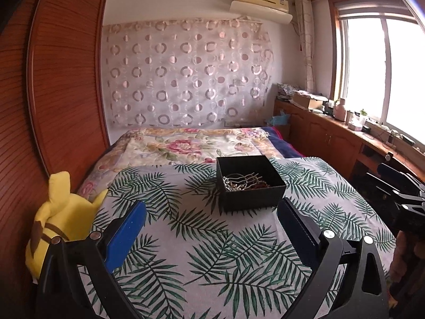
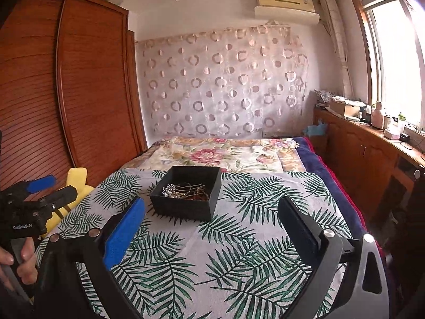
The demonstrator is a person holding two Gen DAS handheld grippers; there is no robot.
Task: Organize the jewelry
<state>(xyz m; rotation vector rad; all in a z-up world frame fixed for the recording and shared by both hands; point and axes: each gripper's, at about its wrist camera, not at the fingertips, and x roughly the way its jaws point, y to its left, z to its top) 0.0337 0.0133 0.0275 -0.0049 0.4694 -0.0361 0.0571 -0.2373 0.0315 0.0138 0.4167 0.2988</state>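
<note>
Both the left gripper (image 1: 211,216) and right gripper (image 2: 211,214) gape wide, empty. Ahead sits the box (image 2: 186,204), hairpins (image 2: 190,187) inside lying crosswise to the fingers.

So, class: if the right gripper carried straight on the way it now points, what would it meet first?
Probably the leaf-print cloth short of the black jewelry box; the right gripper tilts downward, jaws open and empty. Depth is unclear.

A home bedroom is shown: a bed (image 1: 186,143) is covered with a floral quilt, a tall wooden wardrobe (image 1: 61,79) is set beside it, and an air conditioner (image 1: 260,2) is mounted above a curtained wall.
</note>
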